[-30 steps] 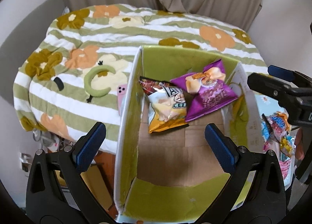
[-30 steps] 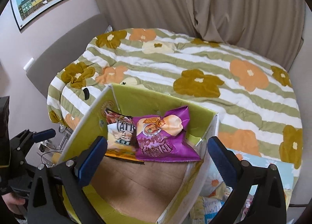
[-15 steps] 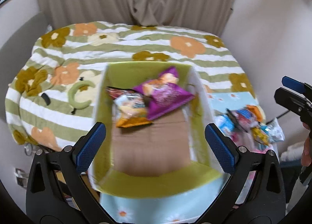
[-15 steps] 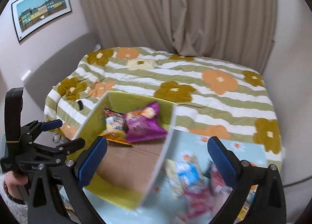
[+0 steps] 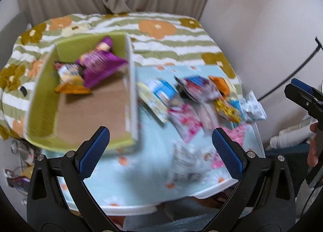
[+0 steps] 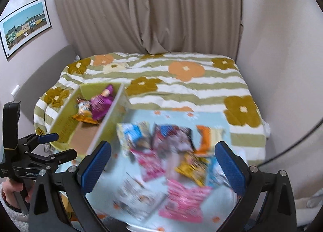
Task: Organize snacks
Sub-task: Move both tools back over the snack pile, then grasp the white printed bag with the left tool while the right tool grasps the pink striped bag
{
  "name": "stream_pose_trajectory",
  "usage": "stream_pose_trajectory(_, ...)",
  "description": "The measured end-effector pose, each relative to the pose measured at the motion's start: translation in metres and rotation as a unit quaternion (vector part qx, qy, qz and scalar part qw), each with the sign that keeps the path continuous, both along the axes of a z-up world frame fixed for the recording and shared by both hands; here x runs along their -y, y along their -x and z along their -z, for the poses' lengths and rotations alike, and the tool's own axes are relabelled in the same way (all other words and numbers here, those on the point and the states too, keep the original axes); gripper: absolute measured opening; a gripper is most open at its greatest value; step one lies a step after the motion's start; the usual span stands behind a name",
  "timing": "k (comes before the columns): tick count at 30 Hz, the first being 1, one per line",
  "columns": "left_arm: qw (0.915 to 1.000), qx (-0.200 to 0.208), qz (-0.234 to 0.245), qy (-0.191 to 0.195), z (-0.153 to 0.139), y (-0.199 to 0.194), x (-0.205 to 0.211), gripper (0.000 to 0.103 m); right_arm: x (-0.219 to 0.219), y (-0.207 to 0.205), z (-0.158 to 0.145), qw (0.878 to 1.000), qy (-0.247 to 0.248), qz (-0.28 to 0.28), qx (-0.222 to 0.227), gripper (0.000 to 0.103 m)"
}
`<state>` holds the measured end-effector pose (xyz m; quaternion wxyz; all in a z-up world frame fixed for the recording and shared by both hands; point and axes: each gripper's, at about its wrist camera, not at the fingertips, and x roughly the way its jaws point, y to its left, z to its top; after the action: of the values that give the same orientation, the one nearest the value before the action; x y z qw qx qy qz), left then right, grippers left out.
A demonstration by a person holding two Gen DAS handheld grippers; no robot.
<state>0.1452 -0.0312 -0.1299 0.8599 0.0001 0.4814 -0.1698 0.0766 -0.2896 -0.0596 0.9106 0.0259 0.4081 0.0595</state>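
A green cardboard box (image 5: 40,98) (image 6: 62,119) stands on the left of a table; inside lie a purple snack bag (image 5: 99,66) (image 6: 100,103) and an orange-edged chip bag (image 5: 69,79) (image 6: 83,111). Several loose snack packets (image 5: 193,98) (image 6: 171,151) lie blurred on the light blue cloth to the box's right: blue, pink, yellow, orange and silver ones. My left gripper (image 5: 159,148) hovers open above the table's near edge, holding nothing. My right gripper (image 6: 160,163) is open too, above the packet pile, with nothing between its fingers.
The light blue floral tablecloth (image 5: 141,183) (image 6: 203,119) covers the table. Behind it is a bed with a green-striped flower quilt (image 6: 181,82), then curtains (image 6: 153,14). A black cable (image 5: 298,66) runs down the right wall. A framed picture (image 6: 24,26) hangs at left.
Both views have swung right and pulled back, from the box to the loose packets. The box now sits to the left in both views. Both grippers stay open.
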Motion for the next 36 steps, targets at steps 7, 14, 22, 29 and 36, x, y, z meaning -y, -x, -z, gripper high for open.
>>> stream_pose_trajectory(7,0.9986,-0.053,0.001,0.007,0.049,0.031,0.045,0.101,0.043,0.029,0.045,0.999,-0.015,-0.006,-0.029,0.102)
stream_pose_trajectory(14,0.9949,-0.099,0.018,-0.003,0.111,0.033,0.067,0.101,0.057,0.032,0.108,0.996,-0.049,-0.009,-0.074,0.102)
stream_pose_trajectory(22,0.9908,-0.128,0.044,-0.010,0.160,0.020,0.076,0.101,0.054,0.027,0.172,0.988,-0.084,-0.001,-0.126,0.102)
stream_pose_trajectory(29,0.9863,-0.148,0.073,-0.009,0.190,0.016,0.086,0.101,0.053,0.024,0.202,0.983,-0.101,0.018,-0.153,0.102)
stream_pose_trajectory(36,0.9845,-0.142,0.100,-0.029,0.208,0.012,0.099,0.098,0.054,0.019,0.216,0.980,-0.112,0.025,-0.163,0.102)
